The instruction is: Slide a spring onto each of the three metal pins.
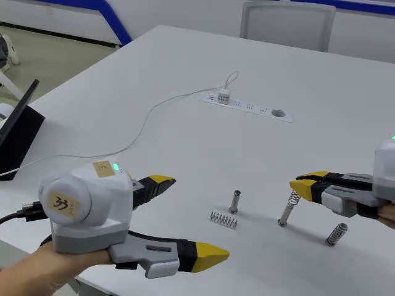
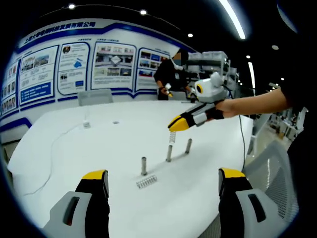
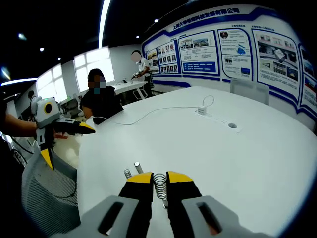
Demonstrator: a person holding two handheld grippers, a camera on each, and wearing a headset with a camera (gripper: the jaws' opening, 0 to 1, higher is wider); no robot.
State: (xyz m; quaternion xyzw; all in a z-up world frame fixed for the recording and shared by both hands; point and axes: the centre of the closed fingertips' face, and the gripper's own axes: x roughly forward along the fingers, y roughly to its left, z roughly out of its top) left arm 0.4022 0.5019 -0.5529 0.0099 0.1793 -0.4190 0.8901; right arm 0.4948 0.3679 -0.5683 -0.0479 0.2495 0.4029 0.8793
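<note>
Three metal pins stand on the white table. The left pin (image 1: 235,201) (image 2: 144,166) is bare, and a loose spring (image 1: 223,219) (image 2: 146,182) lies flat just in front of it. My right gripper (image 1: 301,184) (image 3: 159,177) is shut on a second spring (image 1: 294,198) (image 3: 160,184), whose lower end sits over the top of the tilted middle pin (image 1: 286,214) (image 2: 169,152). The right pin (image 1: 336,234) has a spring coiled around it. My left gripper (image 1: 188,216) (image 2: 163,178) hangs open and holds nothing, to the left of the bare pin.
A white power strip (image 1: 247,105) with a plugged cable (image 1: 142,129) lies mid-table. A grey chair (image 1: 287,24) stands beyond the far edge, and a dark screen (image 1: 15,132) sits at the left. The near table edge runs under my left gripper. A seated person (image 3: 101,101) is behind.
</note>
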